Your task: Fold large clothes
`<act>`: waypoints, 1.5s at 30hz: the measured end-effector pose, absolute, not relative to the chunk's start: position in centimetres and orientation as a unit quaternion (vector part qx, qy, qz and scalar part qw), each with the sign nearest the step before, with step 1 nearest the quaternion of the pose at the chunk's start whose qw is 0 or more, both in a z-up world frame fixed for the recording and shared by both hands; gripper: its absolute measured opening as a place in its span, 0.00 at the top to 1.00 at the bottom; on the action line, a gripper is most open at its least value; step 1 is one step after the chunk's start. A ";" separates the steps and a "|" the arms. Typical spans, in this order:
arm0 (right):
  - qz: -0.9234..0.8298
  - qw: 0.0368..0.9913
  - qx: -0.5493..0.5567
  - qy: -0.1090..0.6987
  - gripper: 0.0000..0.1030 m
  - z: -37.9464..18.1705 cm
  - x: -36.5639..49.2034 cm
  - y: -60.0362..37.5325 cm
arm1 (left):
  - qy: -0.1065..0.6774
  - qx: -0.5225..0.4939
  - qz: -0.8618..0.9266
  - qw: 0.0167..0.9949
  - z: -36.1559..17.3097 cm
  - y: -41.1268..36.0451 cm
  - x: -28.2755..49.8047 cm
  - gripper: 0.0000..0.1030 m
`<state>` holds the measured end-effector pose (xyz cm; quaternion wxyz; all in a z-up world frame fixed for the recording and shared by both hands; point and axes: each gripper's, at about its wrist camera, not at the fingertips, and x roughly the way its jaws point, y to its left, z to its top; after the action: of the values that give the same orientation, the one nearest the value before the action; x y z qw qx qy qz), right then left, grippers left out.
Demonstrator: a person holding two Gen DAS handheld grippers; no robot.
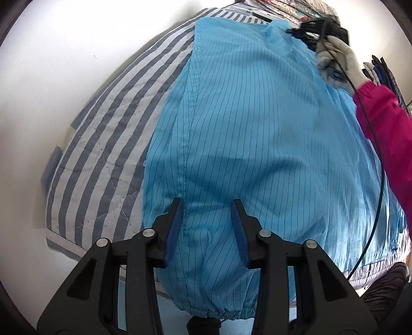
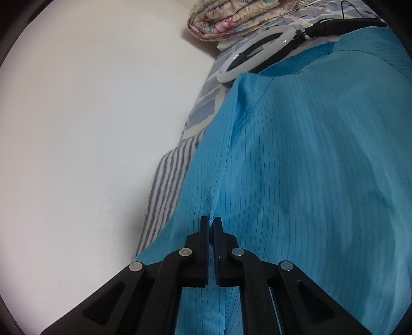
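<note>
A large light-blue pinstriped garment [image 1: 247, 134] lies spread on a bed with a blue-and-white striped quilt [image 1: 103, 144]. My left gripper [image 1: 207, 206] is open over the garment near its elastic hem [image 1: 219, 313], jaws wide apart and empty. In the left wrist view the right gripper [image 1: 296, 31] is at the far end of the garment, held by a gloved hand [image 1: 340, 59]. In the right wrist view my right gripper [image 2: 211, 220] is shut on a fold of the blue garment [image 2: 309, 167] along a seam.
A white wall [image 2: 90, 128] runs along the bed's left side. A white ring light [image 2: 257, 51] with a black stand lies at the bed's far end, beside a folded floral blanket [image 2: 231, 18]. A black cable [image 1: 376, 180] hangs by the pink sleeve [image 1: 386, 134].
</note>
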<state>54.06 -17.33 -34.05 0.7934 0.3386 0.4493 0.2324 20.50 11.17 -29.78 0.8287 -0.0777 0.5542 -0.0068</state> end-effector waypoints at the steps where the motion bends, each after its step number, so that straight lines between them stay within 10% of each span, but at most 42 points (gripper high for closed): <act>1: 0.233 0.797 0.336 0.445 1.00 -33.7 53.3 -18.0 | 0.554 -0.080 -0.007 0.828 -29.8 11.2 20.5 0.63; 8: 0.166 0.809 0.252 0.505 0.97 -35.5 52.8 -19.6 | 0.555 -0.080 -0.007 0.828 -29.7 11.3 20.4 0.63; 10: 0.151 0.825 0.246 0.486 0.72 -34.5 52.5 -20.3 | 0.555 -0.083 -0.009 0.828 -29.5 11.4 20.3 0.63; 17: 0.180 0.851 0.197 0.453 0.65 -31.1 52.9 -19.1 | 0.557 -0.074 -0.013 0.827 -29.8 11.8 19.2 0.63; 19: 0.185 0.848 0.208 0.451 0.48 -30.9 54.1 -19.0 | 0.556 -0.075 -0.012 0.828 -29.7 11.9 19.1 0.63; 33: 0.227 0.851 0.121 0.458 0.63 -30.2 53.4 -13.3 | 0.522 -0.098 -0.008 0.848 -27.9 12.6 19.3 0.63; 45: 0.303 0.860 0.107 0.396 0.62 -18.3 38.7 -17.2 | 0.509 -0.161 -0.019 0.845 -26.6 16.4 17.3 0.51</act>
<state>38.70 -17.16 -18.34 0.8603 0.1070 0.3959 0.3028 17.27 16.40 -26.58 0.8454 -0.1609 0.5089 -0.0193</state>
